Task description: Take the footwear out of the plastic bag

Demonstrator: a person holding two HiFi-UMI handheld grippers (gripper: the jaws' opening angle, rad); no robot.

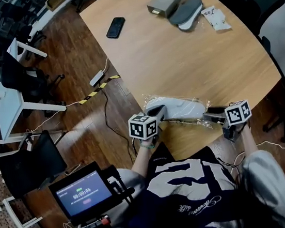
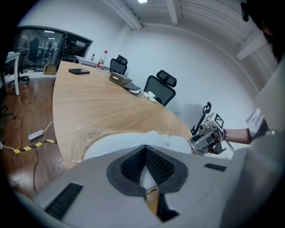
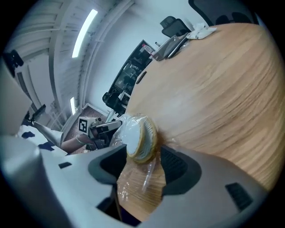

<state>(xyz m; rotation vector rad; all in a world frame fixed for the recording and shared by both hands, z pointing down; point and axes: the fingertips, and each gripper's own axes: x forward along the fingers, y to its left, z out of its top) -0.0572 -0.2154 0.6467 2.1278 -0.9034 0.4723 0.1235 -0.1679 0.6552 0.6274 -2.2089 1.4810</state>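
Near the desk's (image 1: 193, 62) front edge lies a white slipper (image 1: 182, 108), sealed inside its plastic bag (image 1: 200, 121). Left tongs (image 1: 159, 114) pinch the slipper's end through the plastic, and right tongs (image 3: 141, 165) gape loosely around the other end. Next, probably, the right tongs should close on the plastic alone so the slipper can be drawn free.

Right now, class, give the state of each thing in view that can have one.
plastic bag: on the table's near edge, slipper inside.
white slipper: inside the bag, not out yet.
left gripper: jaws shut on the bag's end.
right gripper: jaws open, slipper's bagged end between them.
phone: screen dark, lying flat.
grey slippers: unbagged, at the table's far side.
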